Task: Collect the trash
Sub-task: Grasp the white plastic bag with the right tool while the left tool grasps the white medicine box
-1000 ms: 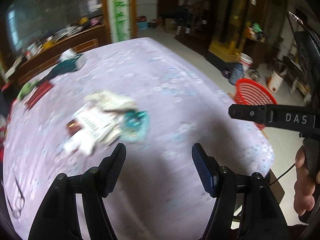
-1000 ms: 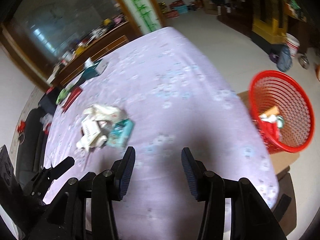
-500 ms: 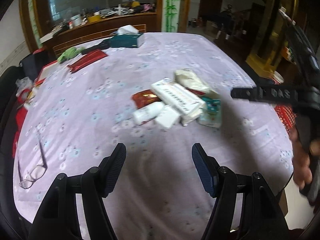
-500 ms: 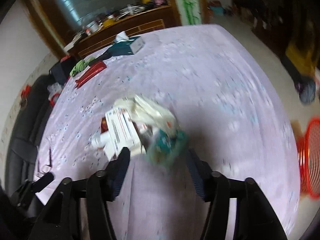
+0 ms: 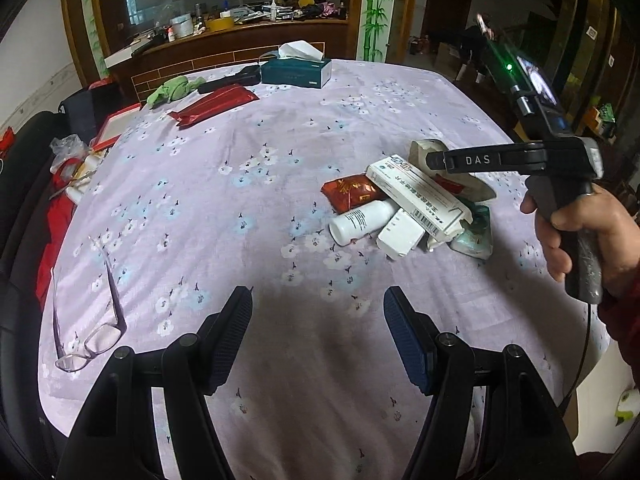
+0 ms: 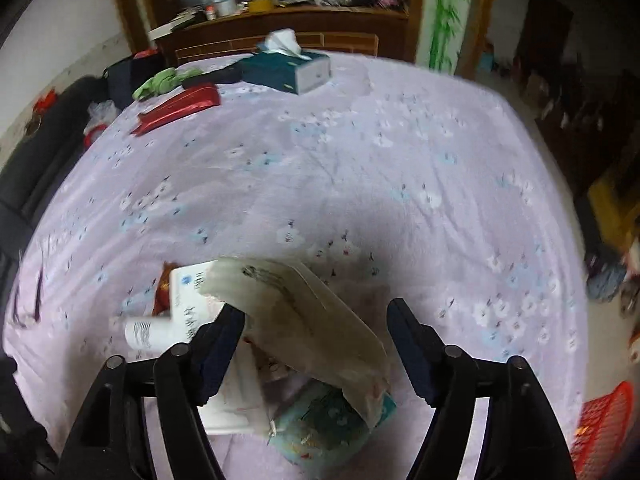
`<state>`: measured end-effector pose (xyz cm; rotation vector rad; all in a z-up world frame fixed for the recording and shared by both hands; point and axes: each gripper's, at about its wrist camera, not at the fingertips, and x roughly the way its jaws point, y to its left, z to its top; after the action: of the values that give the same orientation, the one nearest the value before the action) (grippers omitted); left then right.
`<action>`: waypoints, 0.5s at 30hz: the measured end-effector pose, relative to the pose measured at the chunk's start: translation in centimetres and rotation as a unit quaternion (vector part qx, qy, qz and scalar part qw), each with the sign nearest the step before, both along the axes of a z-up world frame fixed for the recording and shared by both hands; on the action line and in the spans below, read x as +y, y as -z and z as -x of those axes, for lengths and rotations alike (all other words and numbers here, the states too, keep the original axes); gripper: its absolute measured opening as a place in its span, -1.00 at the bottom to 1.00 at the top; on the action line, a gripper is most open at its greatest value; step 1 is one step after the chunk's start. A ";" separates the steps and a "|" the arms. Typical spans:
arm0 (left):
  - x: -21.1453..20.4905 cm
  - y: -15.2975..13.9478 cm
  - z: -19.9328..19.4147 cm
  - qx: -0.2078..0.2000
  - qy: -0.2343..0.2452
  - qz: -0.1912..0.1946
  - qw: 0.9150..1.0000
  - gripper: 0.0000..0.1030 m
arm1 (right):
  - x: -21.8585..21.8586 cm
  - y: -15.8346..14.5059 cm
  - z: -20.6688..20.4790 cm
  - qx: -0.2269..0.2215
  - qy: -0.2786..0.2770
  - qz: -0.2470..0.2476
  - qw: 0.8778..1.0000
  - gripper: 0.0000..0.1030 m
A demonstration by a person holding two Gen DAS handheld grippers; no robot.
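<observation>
Above the trash pile (image 5: 412,204) on the lilac tablecloth (image 5: 248,184): right gripper (image 6: 316,320) spread wide, empty; left gripper (image 5: 318,320) likewise wide, empty.

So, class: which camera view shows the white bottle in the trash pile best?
The left wrist view. There the white bottle lies sharp and almost whole, on its side beside the red packet. In the right wrist view the white bottle is blurred and partly hidden behind a finger of the right gripper.
</observation>
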<state>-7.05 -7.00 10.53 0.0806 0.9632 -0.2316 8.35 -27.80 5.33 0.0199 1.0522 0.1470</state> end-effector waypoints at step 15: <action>-7.1 1.7 -7.8 0.061 0.031 0.051 0.996 0.31 | -6.9 -4.8 7.7 -0.030 0.080 -0.132 0.988 -0.62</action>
<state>0.78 -14.08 8.84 0.0035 1.0695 -0.3462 0.61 -34.71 10.12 0.3371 0.9608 0.1398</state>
